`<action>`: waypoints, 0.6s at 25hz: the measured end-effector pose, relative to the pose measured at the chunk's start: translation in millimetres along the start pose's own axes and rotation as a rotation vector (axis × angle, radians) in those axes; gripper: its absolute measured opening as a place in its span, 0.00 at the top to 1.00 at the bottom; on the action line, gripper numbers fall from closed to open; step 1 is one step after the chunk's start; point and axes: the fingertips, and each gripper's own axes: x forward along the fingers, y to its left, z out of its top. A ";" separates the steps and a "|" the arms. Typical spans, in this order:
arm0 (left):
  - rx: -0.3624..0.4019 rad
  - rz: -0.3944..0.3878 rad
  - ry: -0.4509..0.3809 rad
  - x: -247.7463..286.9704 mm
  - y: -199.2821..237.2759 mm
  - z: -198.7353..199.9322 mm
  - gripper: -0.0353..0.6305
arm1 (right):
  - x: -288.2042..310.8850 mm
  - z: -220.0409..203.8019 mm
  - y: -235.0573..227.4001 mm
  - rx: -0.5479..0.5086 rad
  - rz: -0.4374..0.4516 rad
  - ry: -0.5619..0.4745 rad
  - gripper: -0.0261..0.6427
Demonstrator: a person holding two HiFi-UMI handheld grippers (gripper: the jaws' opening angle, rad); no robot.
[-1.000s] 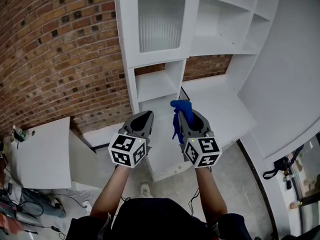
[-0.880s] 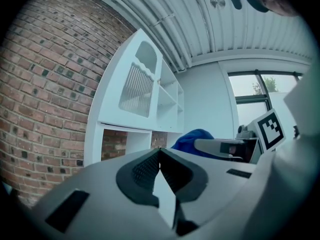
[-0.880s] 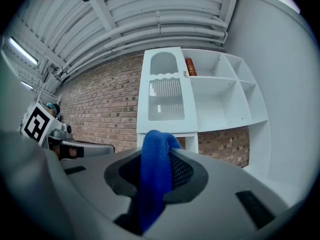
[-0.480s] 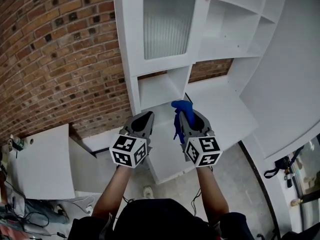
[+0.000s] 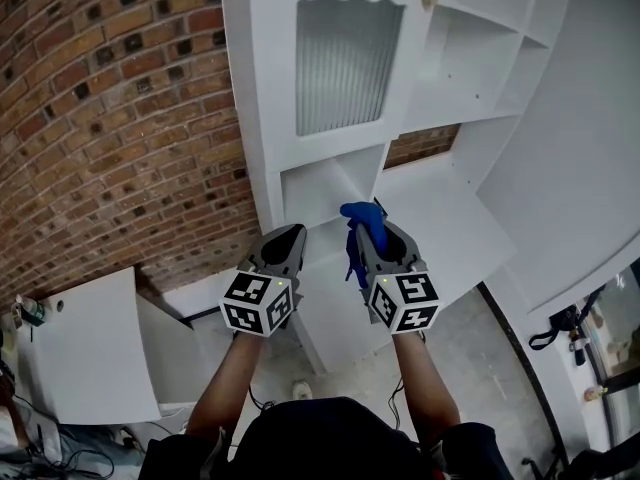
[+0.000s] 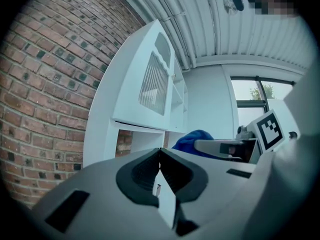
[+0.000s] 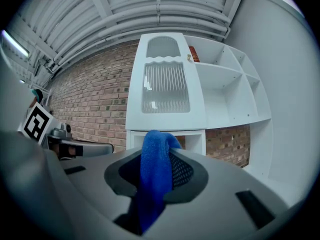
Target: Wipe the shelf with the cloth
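Two tongs are in view: the left tongs (image 5: 288, 233) and the right tongs (image 5: 372, 230). Each carries one marker cube, making two: the left cube (image 5: 258, 303) and the right cube (image 5: 405, 301).

One blue cloth (image 5: 360, 214) is pinched in the right tongs.

One white shelf unit (image 5: 262, 118) stands ahead of both tongs. It has one ribbed glass door (image 5: 345, 63) with one small knob (image 5: 428, 1).

One brick wall (image 5: 120, 118) is ahead and left of the left tongs. One white board (image 5: 85, 348) lies further left.
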 end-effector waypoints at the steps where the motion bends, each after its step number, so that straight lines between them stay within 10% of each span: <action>1: -0.002 -0.004 -0.001 1.7 3.6 1.1 0.92 | 3.2 0.0 0.3 -0.002 -0.004 0.002 0.81; 15: -0.024 -0.041 0.001 14.4 32.2 -3.4 0.92 | 33.4 -5.6 1.7 -0.007 -0.044 0.021 0.81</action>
